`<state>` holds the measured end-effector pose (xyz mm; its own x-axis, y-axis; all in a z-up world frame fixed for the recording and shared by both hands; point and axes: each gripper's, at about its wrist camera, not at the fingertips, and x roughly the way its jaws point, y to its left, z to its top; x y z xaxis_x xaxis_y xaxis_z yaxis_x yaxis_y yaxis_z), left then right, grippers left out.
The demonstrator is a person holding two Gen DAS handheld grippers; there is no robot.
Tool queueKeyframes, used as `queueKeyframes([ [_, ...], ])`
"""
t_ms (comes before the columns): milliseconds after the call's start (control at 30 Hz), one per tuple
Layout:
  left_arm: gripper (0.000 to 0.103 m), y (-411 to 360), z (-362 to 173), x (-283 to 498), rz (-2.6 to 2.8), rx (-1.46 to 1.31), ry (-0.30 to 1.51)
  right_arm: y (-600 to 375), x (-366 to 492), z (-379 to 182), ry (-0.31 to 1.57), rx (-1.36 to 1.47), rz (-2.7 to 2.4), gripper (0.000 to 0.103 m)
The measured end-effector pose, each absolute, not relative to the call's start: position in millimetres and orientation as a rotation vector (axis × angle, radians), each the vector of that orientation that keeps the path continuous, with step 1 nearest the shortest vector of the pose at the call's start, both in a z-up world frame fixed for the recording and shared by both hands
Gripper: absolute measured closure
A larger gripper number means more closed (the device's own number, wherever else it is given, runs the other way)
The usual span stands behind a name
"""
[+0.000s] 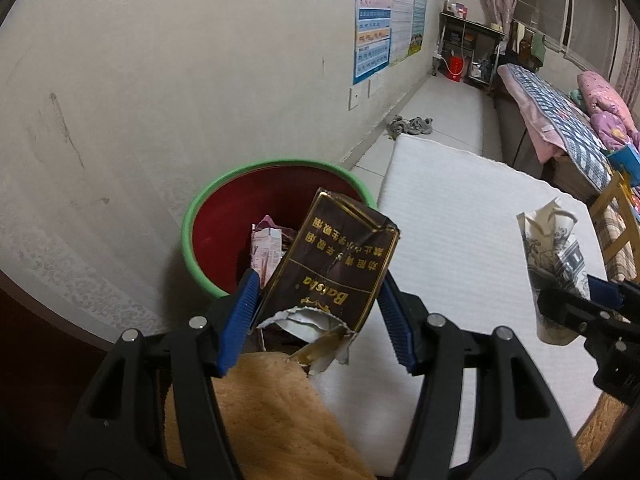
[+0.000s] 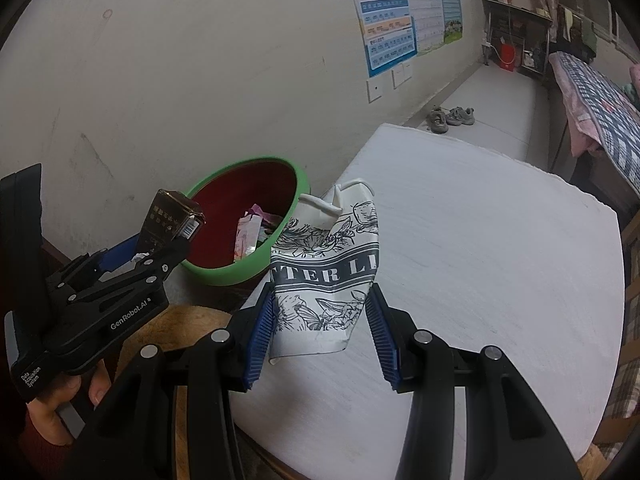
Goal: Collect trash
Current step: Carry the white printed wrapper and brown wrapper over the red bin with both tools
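My left gripper (image 1: pixel 318 304) is shut on a dark brown cigarette pack (image 1: pixel 332 264) with a torn end, held in front of a red bin with a green rim (image 1: pixel 200 208) that holds some wrappers (image 1: pixel 266 250). My right gripper (image 2: pixel 320 320) is shut on a crushed white paper cup with black print (image 2: pixel 326 276), held above the white table (image 2: pixel 480 260). In the right wrist view the left gripper (image 2: pixel 156 252) holds the pack (image 2: pixel 172 216) beside the bin (image 2: pixel 248 268). The cup also shows in the left wrist view (image 1: pixel 554 264).
The bin stands against the beige wall (image 1: pixel 160 80). An orange fluffy cushion (image 1: pixel 260 412) lies under the left gripper. Shoes (image 2: pixel 450 117) sit on the floor. A bed (image 1: pixel 560 120) and a wooden chair (image 1: pixel 616 216) stand to the right.
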<state>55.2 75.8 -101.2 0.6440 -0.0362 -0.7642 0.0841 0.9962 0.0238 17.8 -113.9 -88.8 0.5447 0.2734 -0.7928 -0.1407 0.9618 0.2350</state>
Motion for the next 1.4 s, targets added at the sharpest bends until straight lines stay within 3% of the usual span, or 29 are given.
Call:
queueKeyframes([
  [1400,0.046,146,-122,98,0.023,0.004,0.881,-47,74,-91,0.967,0.058,0.336,0.058],
])
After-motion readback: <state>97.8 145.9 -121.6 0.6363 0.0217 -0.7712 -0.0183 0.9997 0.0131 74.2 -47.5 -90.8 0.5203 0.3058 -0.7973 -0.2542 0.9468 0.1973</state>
